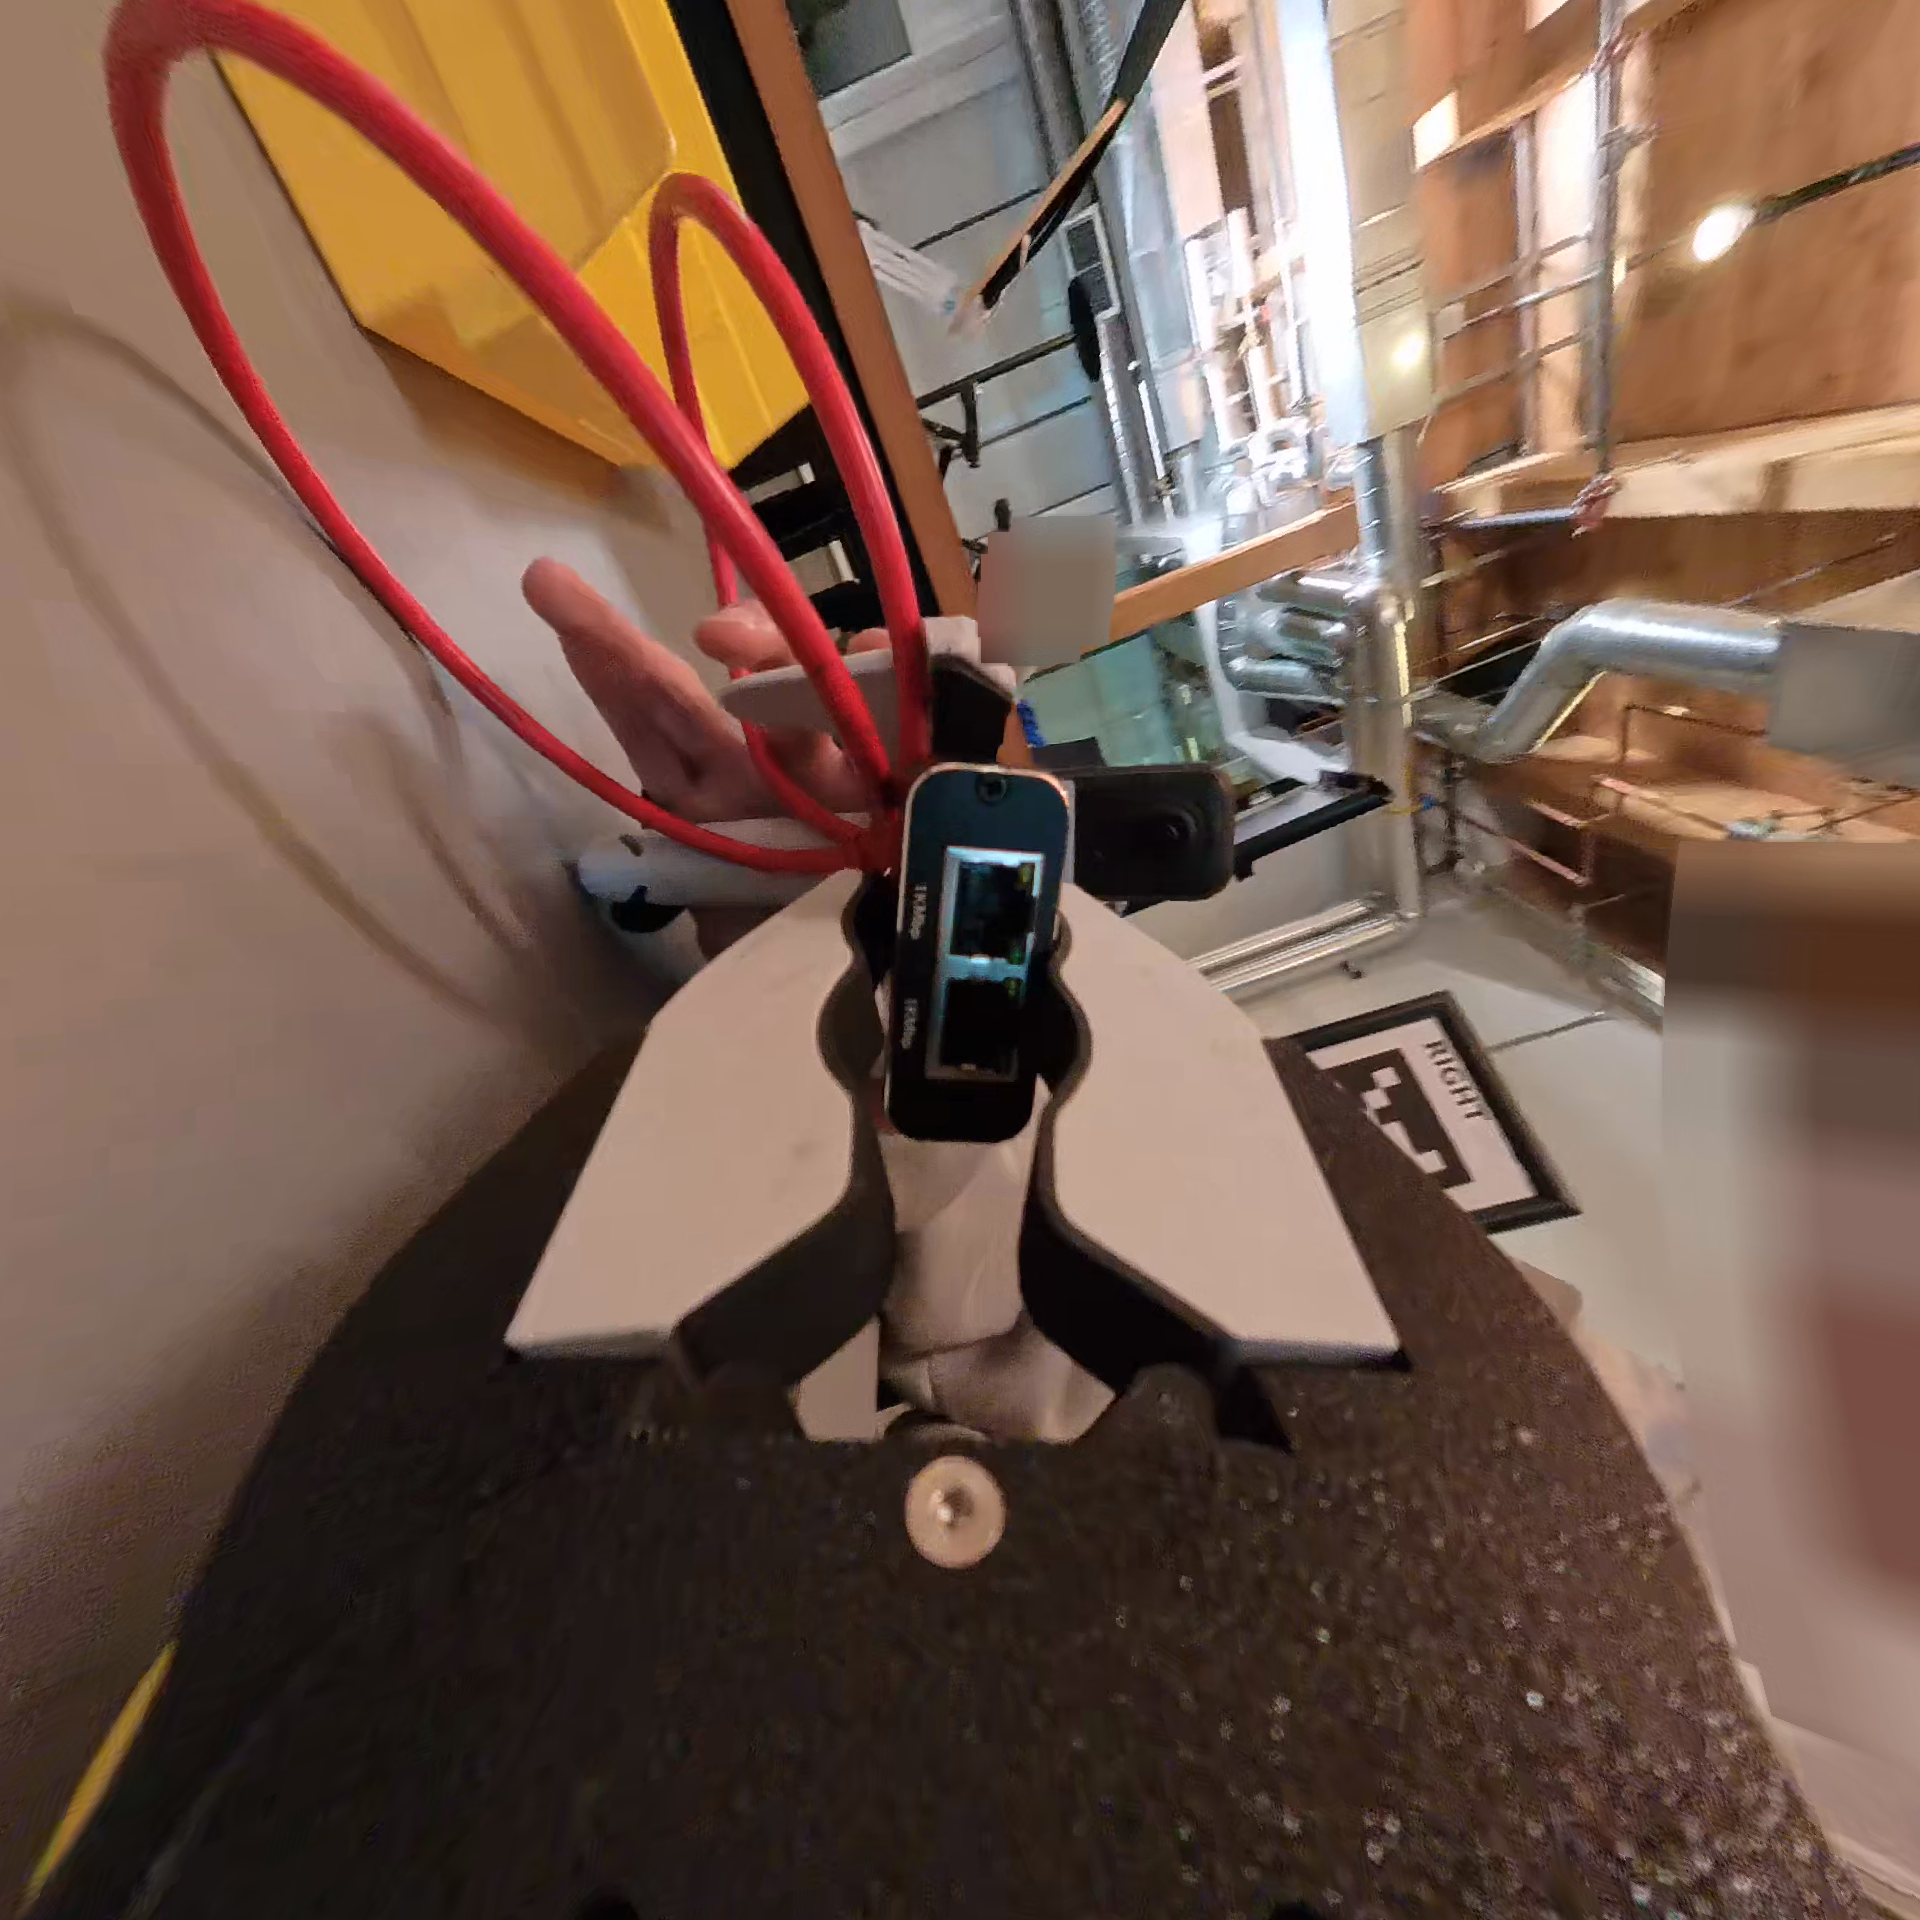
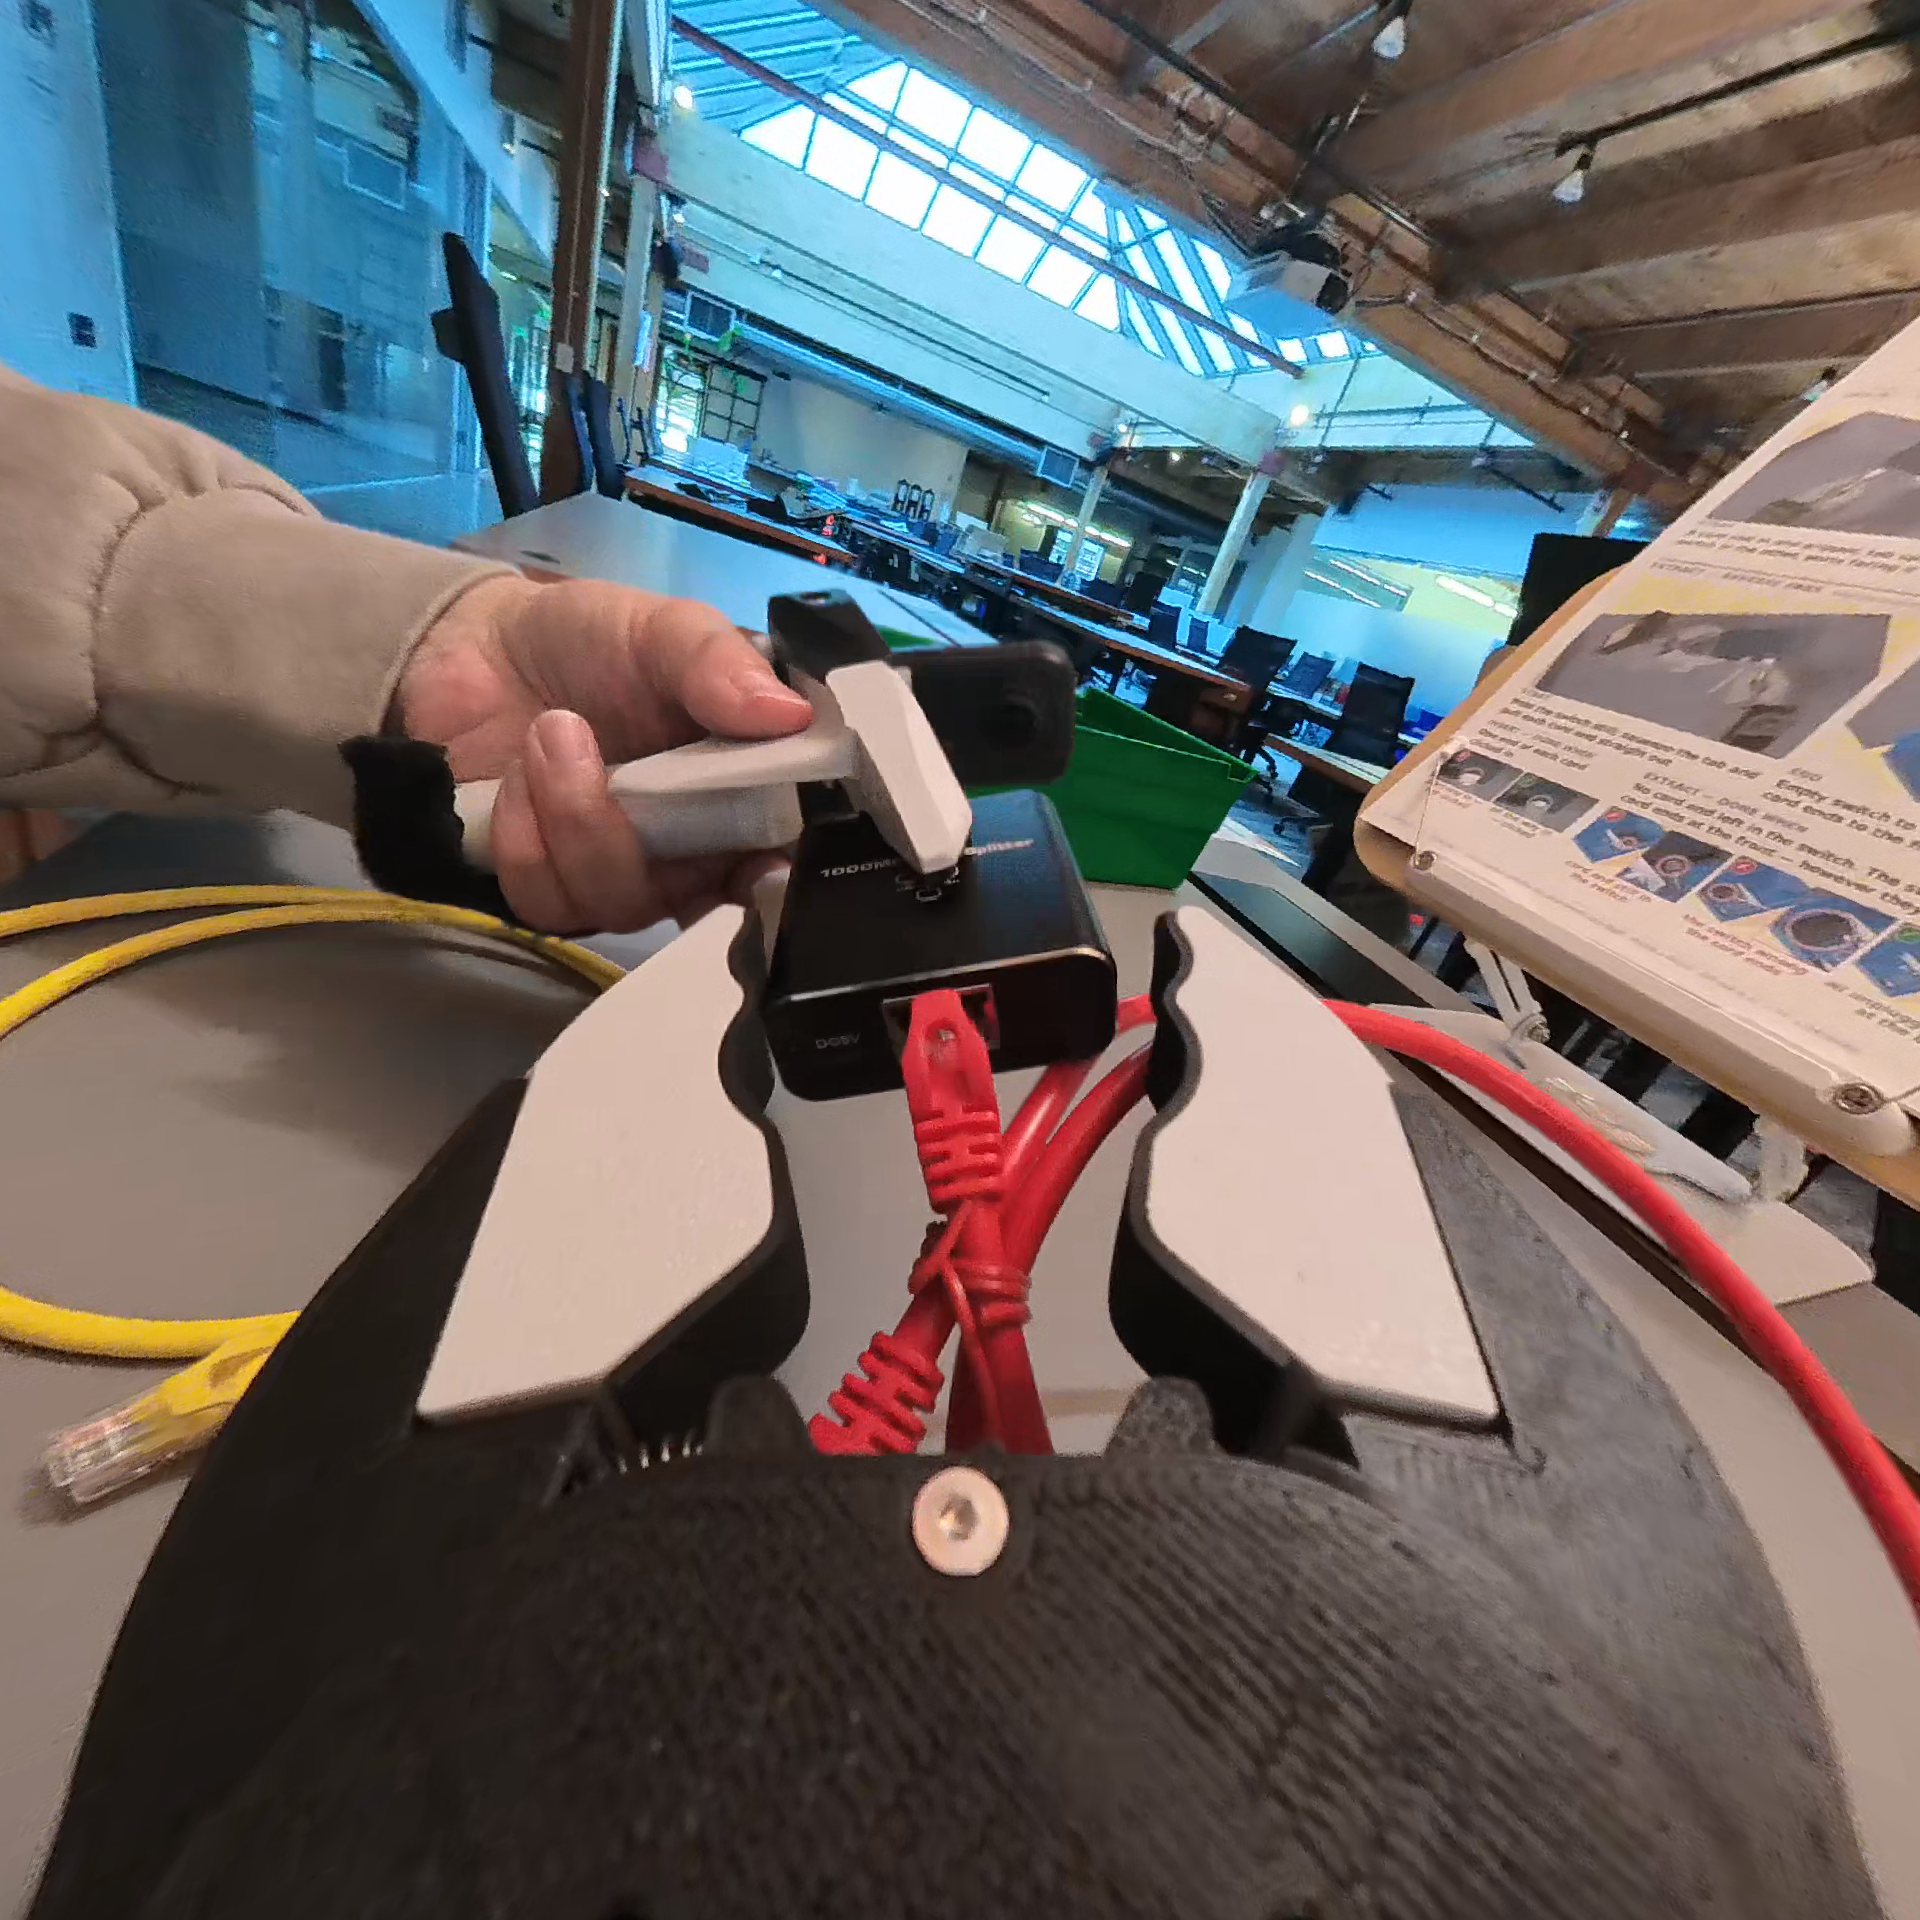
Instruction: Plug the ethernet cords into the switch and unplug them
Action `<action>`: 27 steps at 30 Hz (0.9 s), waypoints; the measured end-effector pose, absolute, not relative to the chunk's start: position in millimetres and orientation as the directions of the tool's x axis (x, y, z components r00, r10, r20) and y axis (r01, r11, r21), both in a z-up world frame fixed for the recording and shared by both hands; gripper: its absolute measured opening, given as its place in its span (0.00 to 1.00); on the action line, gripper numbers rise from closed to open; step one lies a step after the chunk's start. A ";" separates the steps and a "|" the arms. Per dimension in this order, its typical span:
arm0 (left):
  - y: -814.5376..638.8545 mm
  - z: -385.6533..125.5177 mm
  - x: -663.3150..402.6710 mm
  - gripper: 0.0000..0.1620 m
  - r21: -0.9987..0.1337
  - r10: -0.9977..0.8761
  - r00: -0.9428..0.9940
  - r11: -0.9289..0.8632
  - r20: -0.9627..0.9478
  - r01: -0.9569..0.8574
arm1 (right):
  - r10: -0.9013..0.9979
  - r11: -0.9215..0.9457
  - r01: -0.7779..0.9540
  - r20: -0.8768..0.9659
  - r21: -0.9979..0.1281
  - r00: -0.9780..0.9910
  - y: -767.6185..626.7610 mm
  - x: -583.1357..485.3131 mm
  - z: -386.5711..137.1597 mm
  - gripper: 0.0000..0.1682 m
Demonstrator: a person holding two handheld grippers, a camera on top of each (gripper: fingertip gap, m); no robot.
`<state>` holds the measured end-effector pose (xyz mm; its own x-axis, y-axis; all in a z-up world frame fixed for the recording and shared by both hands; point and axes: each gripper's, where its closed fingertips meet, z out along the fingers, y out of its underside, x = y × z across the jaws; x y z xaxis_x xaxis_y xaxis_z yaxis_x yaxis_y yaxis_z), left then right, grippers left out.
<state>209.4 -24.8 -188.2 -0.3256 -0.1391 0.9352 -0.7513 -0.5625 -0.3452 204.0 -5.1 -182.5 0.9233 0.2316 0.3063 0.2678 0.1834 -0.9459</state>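
As things stand, step in hand: one end of the red cord (image 2: 951, 1132) sits in the single port of the switch (image 2: 935, 935). I judge this to be either the end of a plug-in or the start of an unplug; the views do not settle which.
Yellow cord (image 2: 260, 914): far left, looped on the table (image 2: 260, 1091), with its clear plug free and well apart from the switch.
Left gripper (image 1: 971, 914): fingers clenched on the switch's black body, with the two-port face turned toward its own camera.
Switch: in the centre, between the two grippers. Both ports on the two-port face are empty. Whether its lower edge rests on the table I cannot tell.
Red cord: one plug is seated in the face nearest the right wrist camera. Its second plug lies loose just below, near the base of the right gripper. The rest loops off to the right.
Right gripper (image 2: 961, 927): fingers released and spread wide on either side of the seated red plug, touching nothing.
Instruction board (image 2: 1662, 779): far right, propped at a tilt, apart from the work.
Next move, as I judge it: to unplug, close on the red boot, press the latch tab and draw straight back while the left gripper holds firm. To go on plugging, pick up a loose plug and line it up squarely with an empty port.
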 end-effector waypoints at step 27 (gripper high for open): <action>17.3 -187.1 207.2 0.18 -0.597 -0.500 -0.358 -0.482 0.789 -0.641 | 0.320 0.042 0.158 0.163 -0.987 0.933 -1.2 204.2 -193.2 0.38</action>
<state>207.2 17.3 -187.1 -0.3583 -0.4998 0.7885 -0.6411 -0.4823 -0.5970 204.2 -1.2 -193.2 0.9333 0.3201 0.1628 0.1576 0.0421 -0.9866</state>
